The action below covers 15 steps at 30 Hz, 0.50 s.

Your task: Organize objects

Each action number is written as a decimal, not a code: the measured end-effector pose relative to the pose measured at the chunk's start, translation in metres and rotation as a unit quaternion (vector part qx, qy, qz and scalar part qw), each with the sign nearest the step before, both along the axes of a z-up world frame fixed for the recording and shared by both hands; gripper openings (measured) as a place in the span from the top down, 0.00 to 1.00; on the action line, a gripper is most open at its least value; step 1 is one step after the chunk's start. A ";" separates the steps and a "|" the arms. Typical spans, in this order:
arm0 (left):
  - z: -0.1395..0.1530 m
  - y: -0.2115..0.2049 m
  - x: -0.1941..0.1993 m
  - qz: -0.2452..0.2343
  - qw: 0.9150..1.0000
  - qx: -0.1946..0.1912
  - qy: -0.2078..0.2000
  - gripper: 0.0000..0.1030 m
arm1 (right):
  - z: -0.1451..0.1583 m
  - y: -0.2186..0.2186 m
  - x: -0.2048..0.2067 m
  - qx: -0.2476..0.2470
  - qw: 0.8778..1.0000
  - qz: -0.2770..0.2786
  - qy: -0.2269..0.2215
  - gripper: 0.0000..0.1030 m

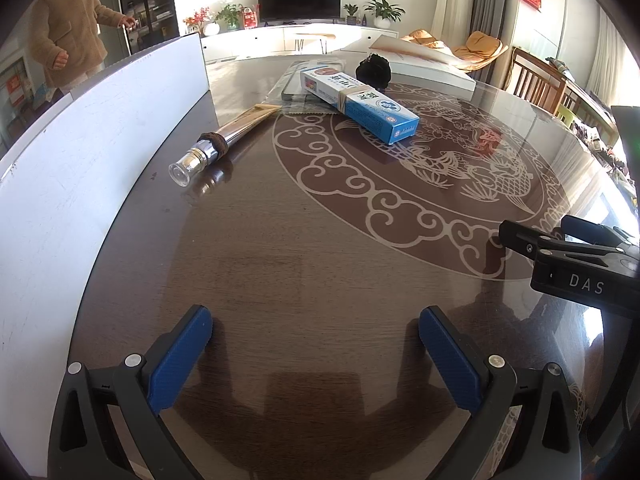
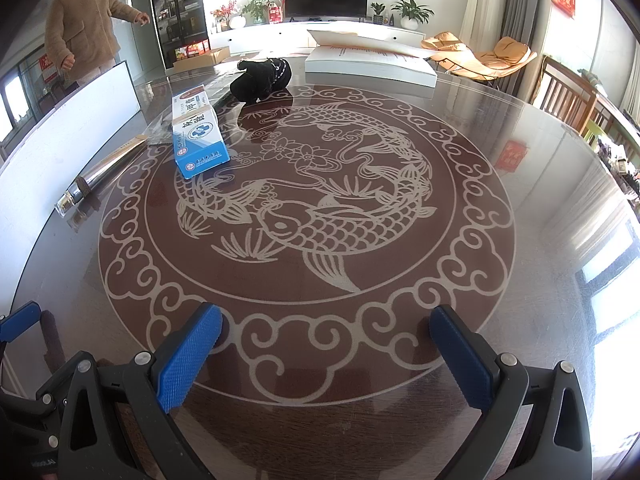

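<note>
A blue and white box (image 1: 360,106) (image 2: 198,136) lies on the dark table, partly on a clear packet (image 1: 304,88). A silver tube with a clear cap (image 1: 216,146) (image 2: 102,178) lies left of it, next to a white board (image 1: 88,168) (image 2: 60,140). A black lump (image 1: 374,70) (image 2: 262,76) sits behind the box. My left gripper (image 1: 316,330) is open and empty above bare table, well short of the tube. My right gripper (image 2: 326,330) is open and empty over the fish pattern; it also shows in the left wrist view (image 1: 568,248).
A white flat box (image 1: 424,66) (image 2: 372,62) lies at the far side of the table (image 2: 540,184). Wooden chairs (image 2: 568,92) stand at the right edge. A person in a brown coat (image 2: 80,28) stands beyond the far left.
</note>
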<state>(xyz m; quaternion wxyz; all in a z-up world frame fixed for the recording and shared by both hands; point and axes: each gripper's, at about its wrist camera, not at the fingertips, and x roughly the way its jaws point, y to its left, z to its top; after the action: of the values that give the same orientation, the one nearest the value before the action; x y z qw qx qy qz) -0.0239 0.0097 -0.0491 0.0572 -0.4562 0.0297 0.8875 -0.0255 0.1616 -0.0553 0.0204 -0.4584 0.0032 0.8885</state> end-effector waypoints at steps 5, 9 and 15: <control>0.000 0.000 0.000 0.000 1.000 0.000 0.000 0.00 | 0.000 0.000 0.000 0.000 1.000 0.000 0.000 0.00; 0.000 0.000 0.001 0.000 1.000 -0.001 0.000 0.00 | 0.000 0.000 0.000 0.000 1.000 0.000 0.000 0.00; 0.000 0.000 0.002 0.002 1.000 -0.001 0.000 0.00 | 0.000 0.000 0.000 0.000 1.000 0.000 0.000 0.00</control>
<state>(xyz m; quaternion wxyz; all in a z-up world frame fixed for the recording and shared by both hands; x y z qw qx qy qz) -0.0224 0.0097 -0.0493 0.0553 -0.4567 0.0293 0.8874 -0.0255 0.1615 -0.0552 0.0204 -0.4583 0.0032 0.8886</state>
